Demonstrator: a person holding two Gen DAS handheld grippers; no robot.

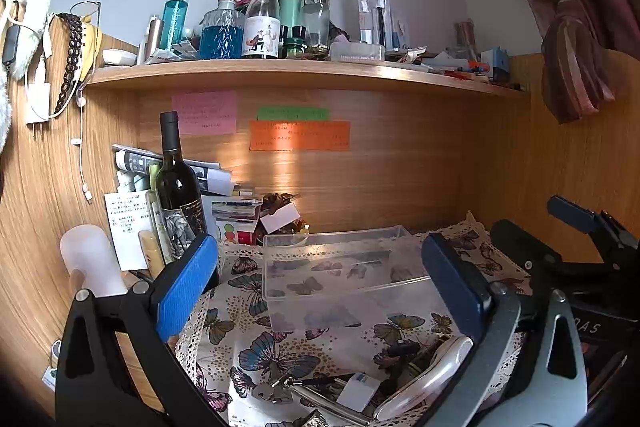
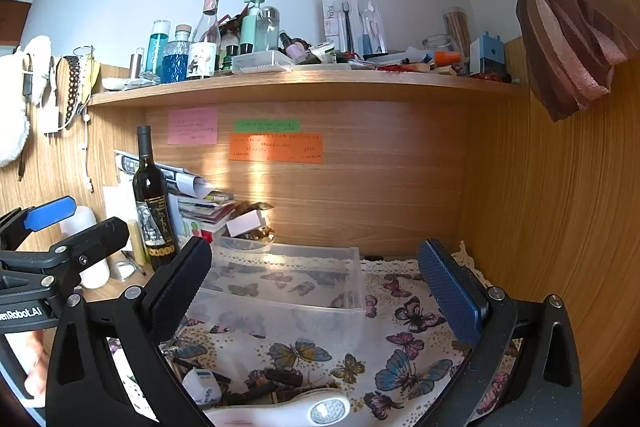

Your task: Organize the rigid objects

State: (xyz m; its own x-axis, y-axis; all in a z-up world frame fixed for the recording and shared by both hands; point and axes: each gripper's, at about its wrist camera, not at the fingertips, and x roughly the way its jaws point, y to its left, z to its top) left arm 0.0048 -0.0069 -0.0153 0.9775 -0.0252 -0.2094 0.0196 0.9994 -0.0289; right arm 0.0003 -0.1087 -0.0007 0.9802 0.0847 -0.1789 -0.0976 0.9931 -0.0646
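A clear plastic box [image 1: 340, 275] stands empty on the butterfly-print cloth [image 1: 280, 343], also in the right wrist view [image 2: 288, 287]. My left gripper [image 1: 320, 287] is open and empty, held above the cloth in front of the box. My right gripper [image 2: 316, 291] is open and empty, just right of the left one; its arm shows in the left wrist view [image 1: 576, 239]. Small loose items lie on the cloth near me: a white plug adapter [image 2: 202, 385], a white oblong device [image 2: 304, 409], keys [image 1: 280, 387], and dark sticks [image 2: 280, 377].
A dark wine bottle [image 1: 178, 187] stands at the left with papers and boxes [image 1: 224, 195] behind it. A white bottle [image 1: 92, 263] stands at the far left. A cluttered shelf [image 1: 304, 75] runs above. Wooden walls close the back and right.
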